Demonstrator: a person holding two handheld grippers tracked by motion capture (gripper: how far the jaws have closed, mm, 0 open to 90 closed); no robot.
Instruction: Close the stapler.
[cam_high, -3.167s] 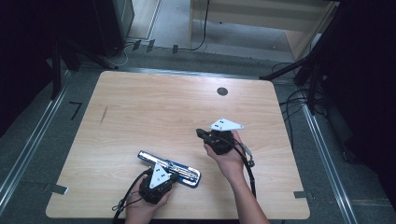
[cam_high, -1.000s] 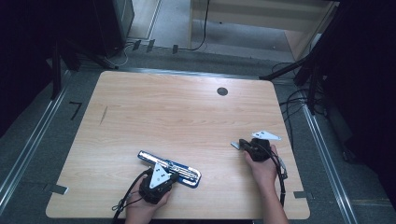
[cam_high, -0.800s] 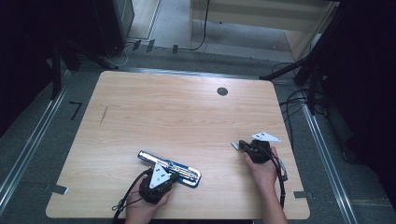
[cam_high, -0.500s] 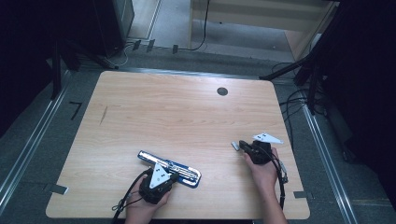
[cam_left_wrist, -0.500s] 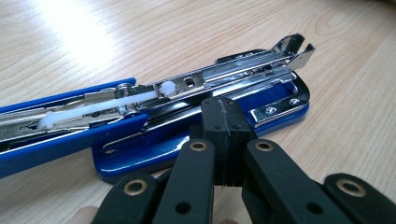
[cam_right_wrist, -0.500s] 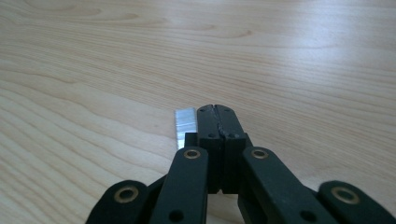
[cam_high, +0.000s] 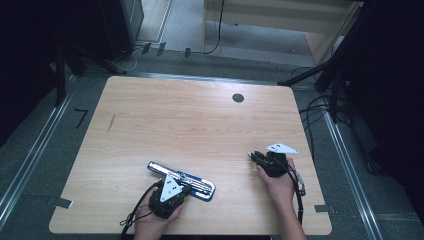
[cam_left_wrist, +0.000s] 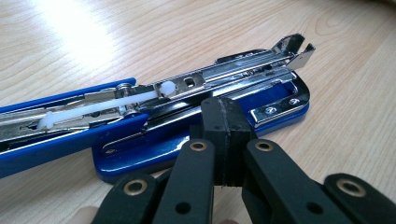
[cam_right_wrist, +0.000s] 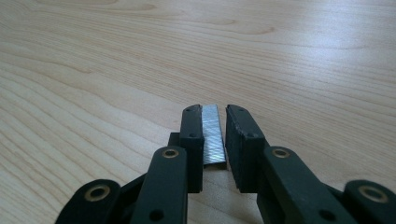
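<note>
**Stapler opened flat, staple strip between the right claw's jaws**

The left claw (cam_high: 176, 187) has its jaws pressed fully together, holding nothing, its tips resting against the near edge of the blue plastic and chrome stapler (cam_high: 181, 180). The stapler lies opened flat on the light wooden tabletop (cam_high: 190, 125) just ahead of that claw, its silver staple channel (cam_left_wrist: 233, 79) exposed and facing up, a white plastic pusher (cam_left_wrist: 98, 108) inside it.

Well apart to the right, the right claw (cam_high: 255, 156) sits low over the tabletop. A short silver strip of staples (cam_right_wrist: 212, 133) lies between its jaws. The jaws have just been opening; a thin gap shows beside the strip on one side.
</note>
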